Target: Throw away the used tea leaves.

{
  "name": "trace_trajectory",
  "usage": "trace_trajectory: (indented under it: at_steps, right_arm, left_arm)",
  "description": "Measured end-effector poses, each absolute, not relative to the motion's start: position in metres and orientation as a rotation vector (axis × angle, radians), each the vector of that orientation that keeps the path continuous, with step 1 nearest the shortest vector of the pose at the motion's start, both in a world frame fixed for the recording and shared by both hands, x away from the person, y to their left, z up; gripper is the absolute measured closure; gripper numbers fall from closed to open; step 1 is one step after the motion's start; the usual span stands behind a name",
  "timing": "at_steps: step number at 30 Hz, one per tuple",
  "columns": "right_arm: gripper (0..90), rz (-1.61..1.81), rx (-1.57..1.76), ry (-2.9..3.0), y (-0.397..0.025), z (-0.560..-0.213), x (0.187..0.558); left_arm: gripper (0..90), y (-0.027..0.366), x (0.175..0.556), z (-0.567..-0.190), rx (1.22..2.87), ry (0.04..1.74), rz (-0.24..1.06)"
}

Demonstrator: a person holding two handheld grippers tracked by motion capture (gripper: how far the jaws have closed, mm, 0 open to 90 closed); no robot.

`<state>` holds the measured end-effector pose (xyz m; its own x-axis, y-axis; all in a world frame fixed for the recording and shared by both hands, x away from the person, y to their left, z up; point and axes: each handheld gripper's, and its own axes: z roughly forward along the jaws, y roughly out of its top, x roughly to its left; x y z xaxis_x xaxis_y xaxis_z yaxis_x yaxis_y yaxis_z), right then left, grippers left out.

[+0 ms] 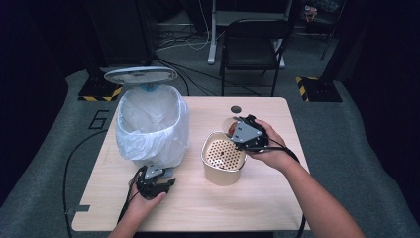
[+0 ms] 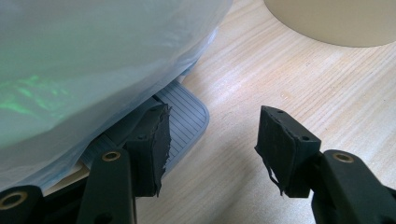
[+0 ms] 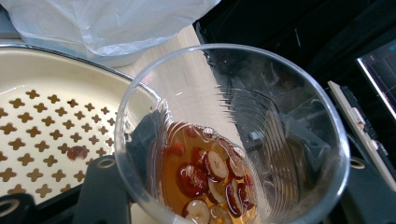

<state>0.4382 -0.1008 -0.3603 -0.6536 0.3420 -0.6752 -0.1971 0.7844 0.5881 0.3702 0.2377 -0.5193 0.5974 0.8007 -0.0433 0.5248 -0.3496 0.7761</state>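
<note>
Clear glass cup [image 3: 233, 135] tilted, amber liquid with red date slices, pinched by right claw [image 1: 246, 133], left claw [image 2: 212, 144] spread

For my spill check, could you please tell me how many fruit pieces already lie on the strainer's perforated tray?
1: a red fruit piece on the perforated tray, left of the glass. The glass may hide others.

Clear glass cup [image 3: 233, 135] holding amber liquid with red date slices, tilting over the cream perforated strainer bucket [image 1: 223, 157], centre-right.
</note>
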Motion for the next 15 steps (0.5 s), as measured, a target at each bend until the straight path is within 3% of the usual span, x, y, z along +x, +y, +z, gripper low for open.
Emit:
trace_trajectory:
  at_steps: [15]
  right_arm:
    - [40.0, 0.653, -0.024, 2.068, -0.085, -0.370, 0.432]
  left_arm:
    - [44.2, 0.238, 0.370, -0.519, 2.039, 1.044, 0.445]
